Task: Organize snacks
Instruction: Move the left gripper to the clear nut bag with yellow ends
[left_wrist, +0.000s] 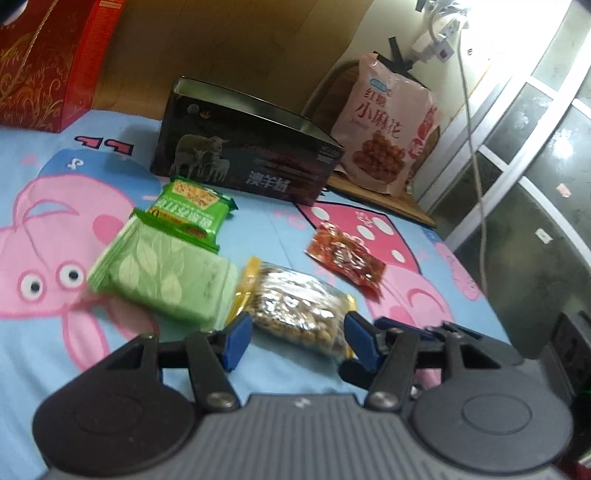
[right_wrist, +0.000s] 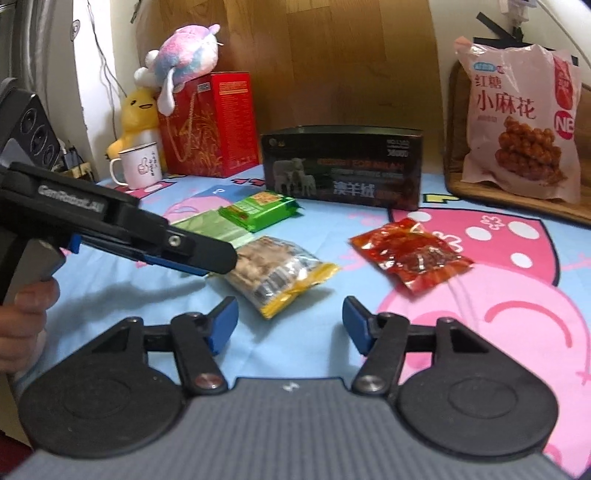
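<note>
Straddling the nut packet (left_wrist: 295, 314), the left gripper (left_wrist: 293, 341) needs spread jaws closing mid-bag; the right gripper (right_wrist: 290, 326) hangs spread, empty, over the bed (right_wrist: 295, 350).

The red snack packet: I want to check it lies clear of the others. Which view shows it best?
The right wrist view: the red snack packet lies whole and sharp on the cartoon sheet, apart from the peanut bag. The left wrist view shows it smaller and blurred.
</note>
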